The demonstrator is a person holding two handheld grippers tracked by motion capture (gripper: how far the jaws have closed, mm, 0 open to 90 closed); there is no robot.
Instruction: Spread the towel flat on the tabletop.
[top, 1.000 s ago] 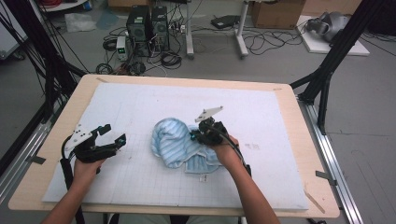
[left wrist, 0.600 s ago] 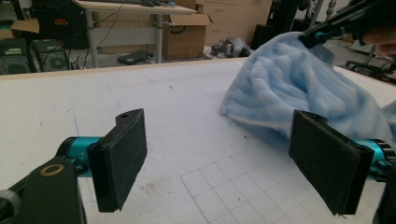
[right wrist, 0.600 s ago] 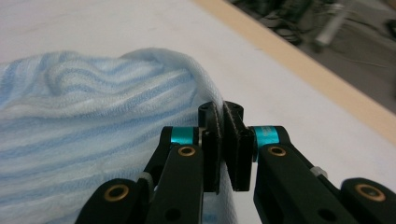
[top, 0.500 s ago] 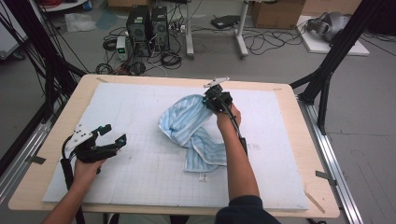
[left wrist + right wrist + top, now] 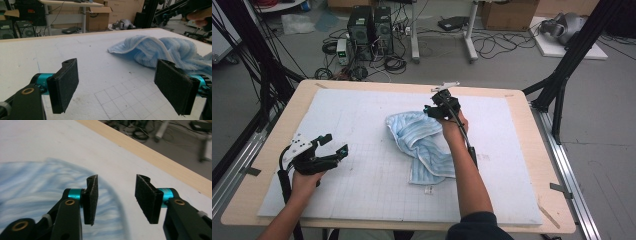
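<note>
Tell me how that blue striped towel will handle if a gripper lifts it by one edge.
The towel lies in soft folds and bunches, so it will likely droop and trail, not hold shape. Its fluffy pile should grip the textured pads well, so slipping seems unlikely. It looks light; pushing would probably crumple it rather than slide it.

High view overhead, forward-down; two low close gripper views; shared blue towel (image 5: 424, 142).

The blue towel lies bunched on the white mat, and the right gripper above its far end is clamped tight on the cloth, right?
Not quite. The blue towel does lie bunched on the white mat, with the right gripper above its far end, but the jaws have just been opening and nothing sits between them. The right gripper view shows the gap.
</note>
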